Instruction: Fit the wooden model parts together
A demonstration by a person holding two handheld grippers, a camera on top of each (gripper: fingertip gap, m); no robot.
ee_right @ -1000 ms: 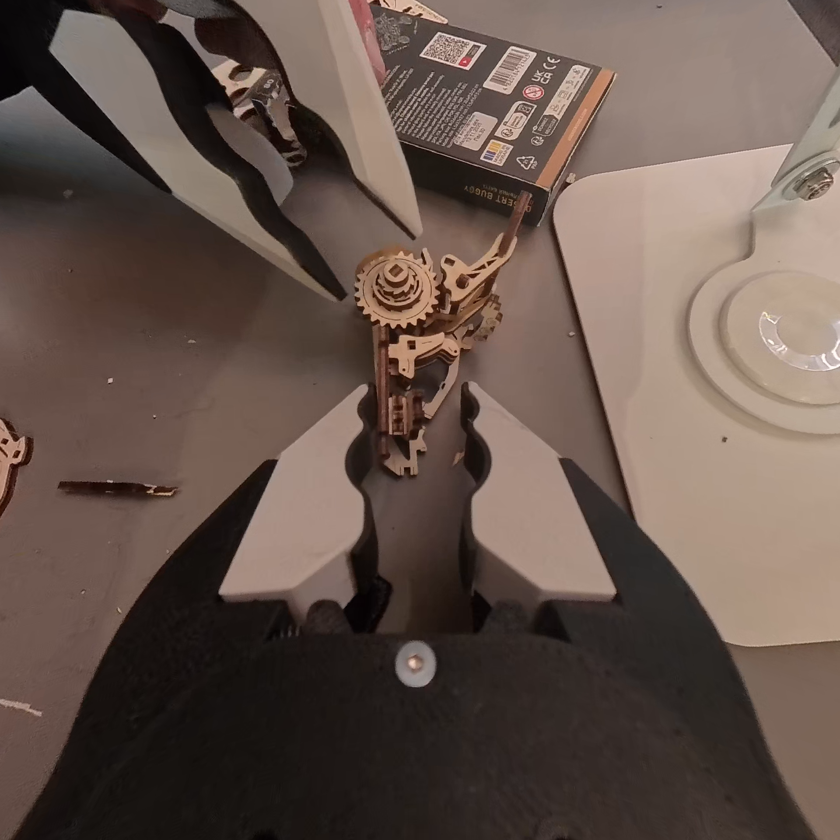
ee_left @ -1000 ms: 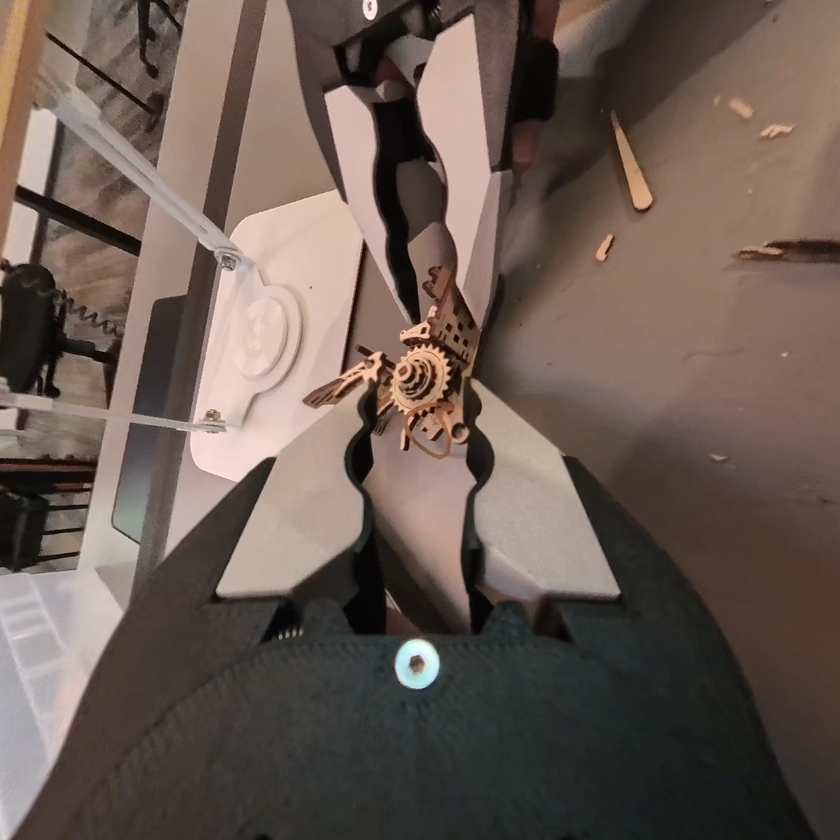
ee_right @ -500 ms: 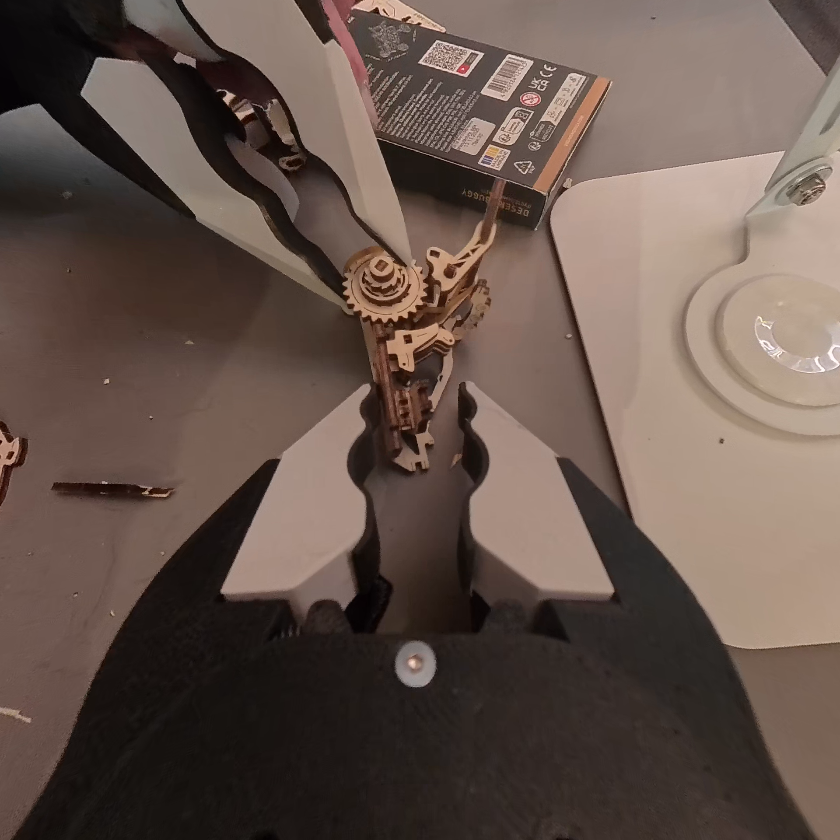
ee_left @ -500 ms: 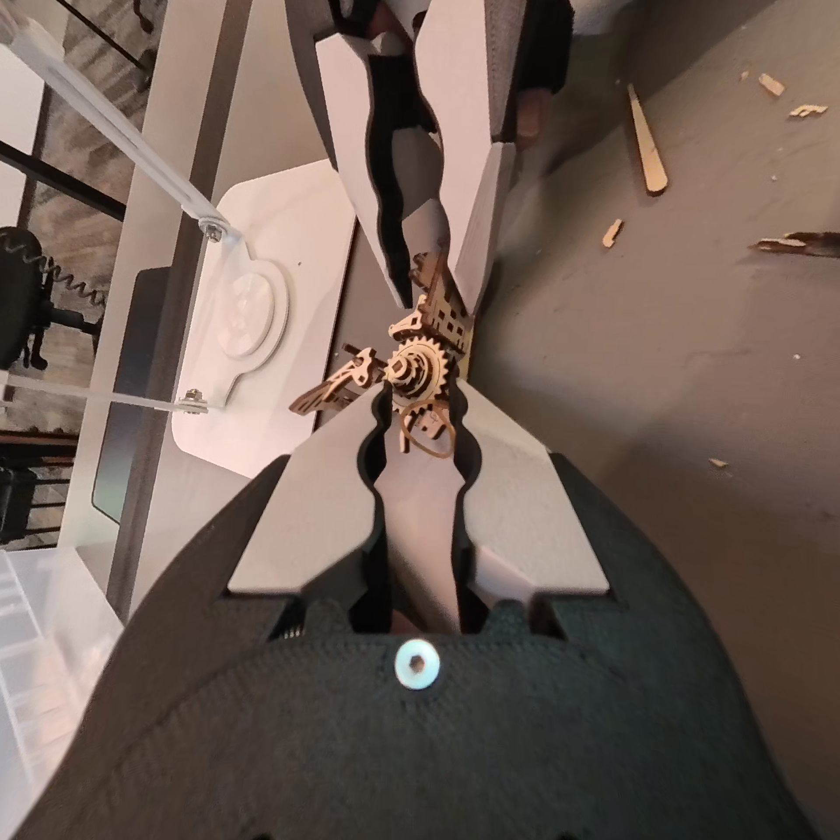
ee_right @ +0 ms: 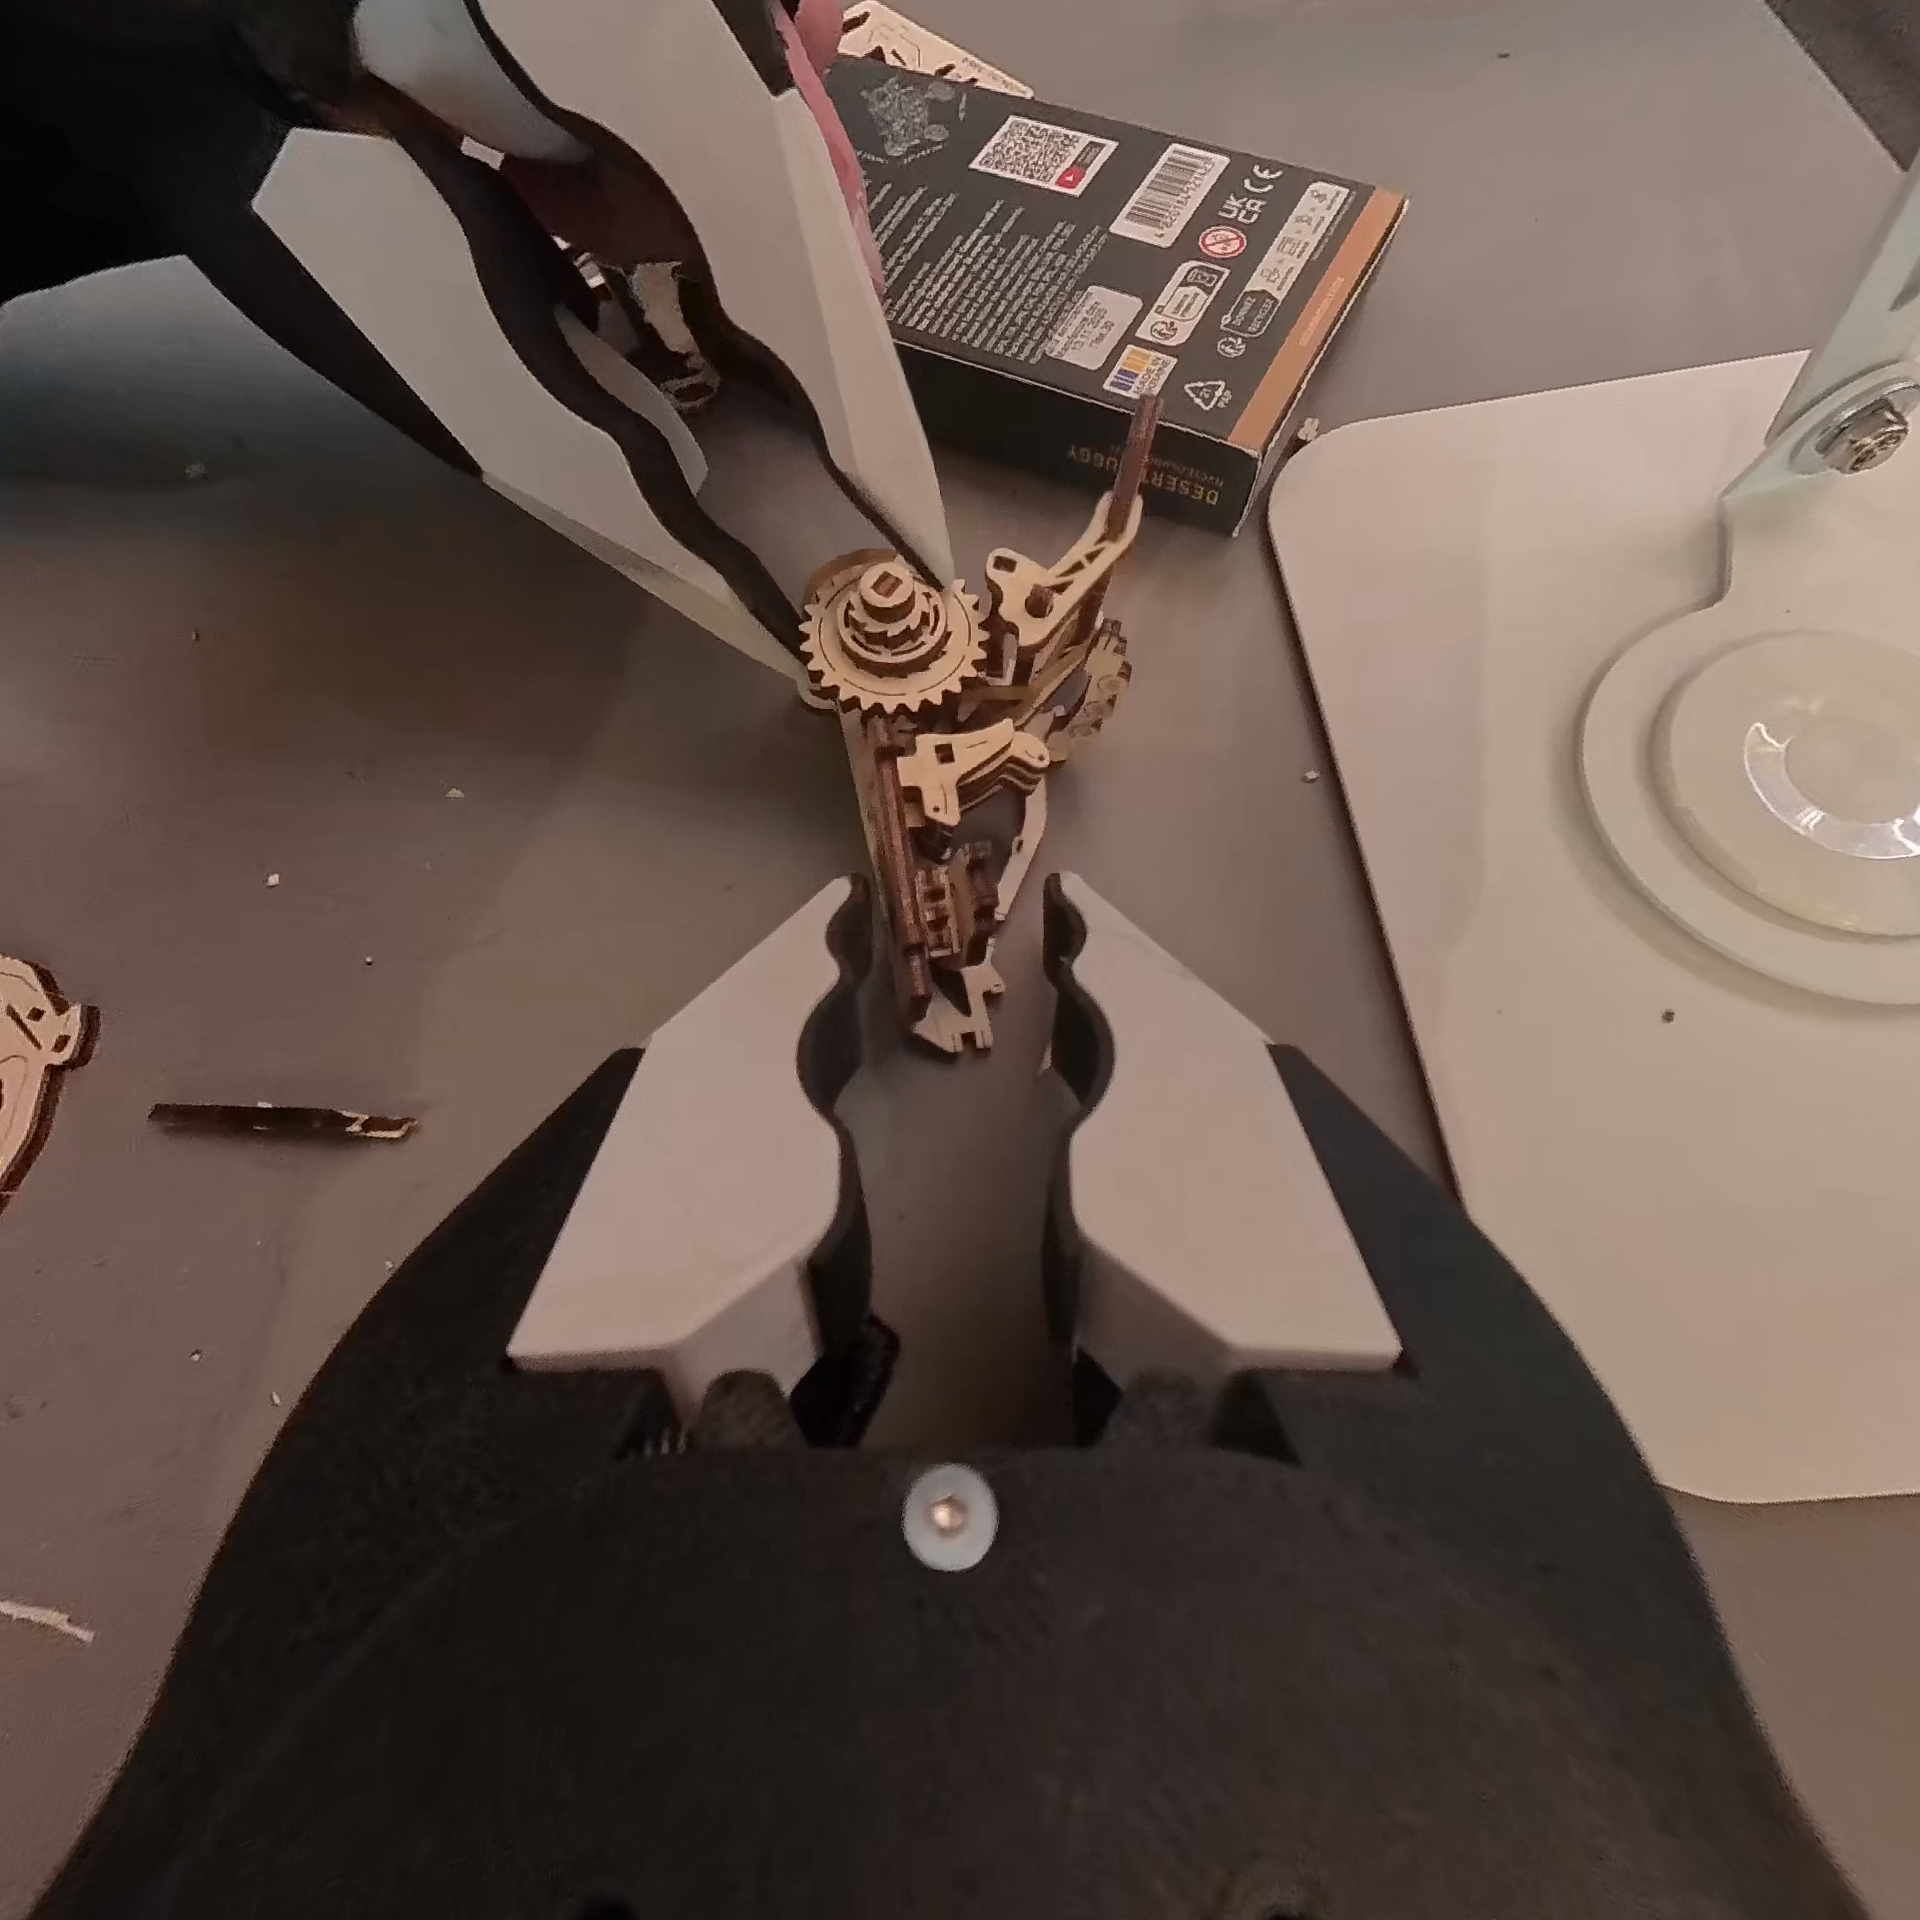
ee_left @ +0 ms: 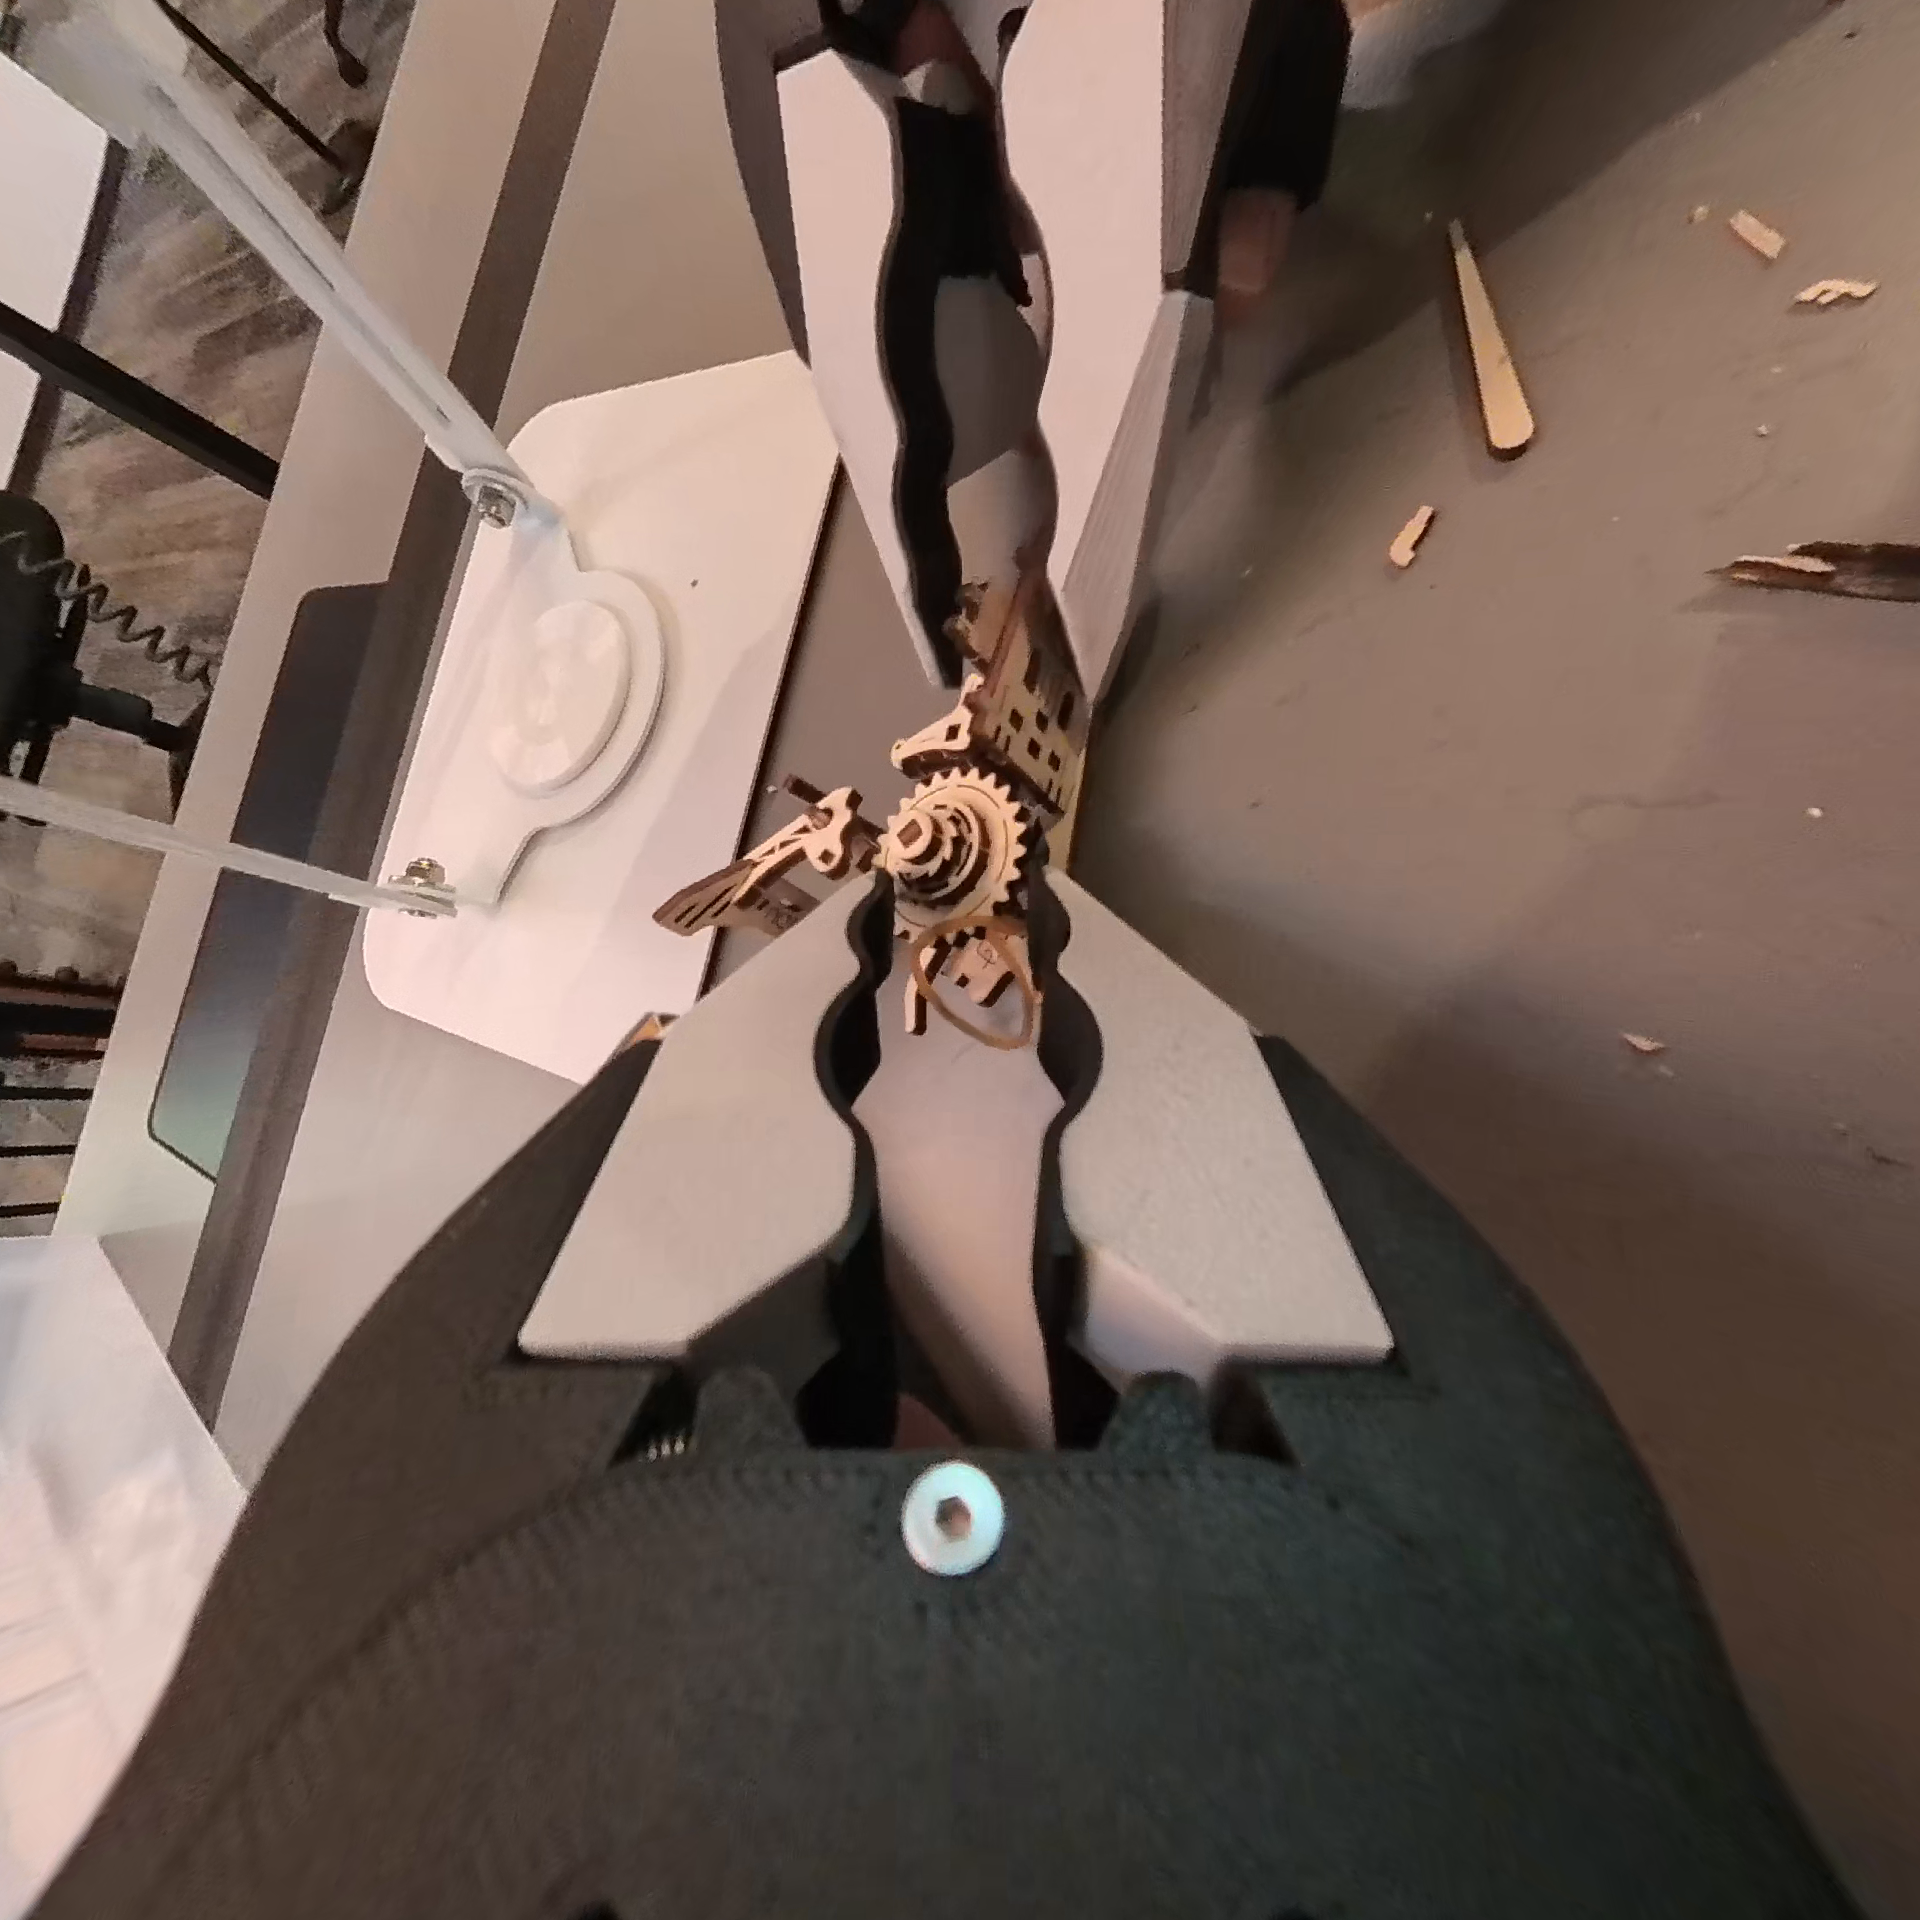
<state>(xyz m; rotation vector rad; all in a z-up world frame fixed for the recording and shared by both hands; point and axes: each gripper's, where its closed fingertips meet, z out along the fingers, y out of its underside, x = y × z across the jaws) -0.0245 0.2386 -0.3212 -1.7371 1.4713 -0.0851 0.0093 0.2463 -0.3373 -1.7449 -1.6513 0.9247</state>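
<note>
A small wooden gear assembly [ee_right: 935, 790] is held above the grey table [ee_right: 416, 831]. A toothed gear [ee_right: 888, 649] sits on top and a lever arm [ee_right: 1081, 561] sticks out. My left gripper [ee_left: 961, 894] is shut on the gear [ee_left: 956, 842], with a pad pressed on each side; the right wrist view shows its tips [ee_right: 873, 623] pinching the gear. My right gripper [ee_right: 951, 914] holds the assembly's lower plate. In the left wrist view that plate [ee_left: 1029, 686] sits between the right fingertips [ee_left: 1013, 675]. A rubber band loop [ee_left: 977, 997] hangs from the assembly between my left fingers.
A black product box [ee_right: 1091, 260] lies behind the assembly. A white lamp base [ee_right: 1558, 831] is at the right and also shows in the left wrist view [ee_left: 603, 727]. Wood scraps [ee_left: 1486, 343] and a dark sliver [ee_right: 281, 1120] lie on the table. A loose wooden part [ee_right: 31, 1039] is at the left edge. Across from one pair of fingers to the other is roughly 5 centimeters.
My left gripper was open and clear of the gear a second ago. It moved in and closed on the gear by half a second ago and has stayed there. The right gripper kept its hold.
</note>
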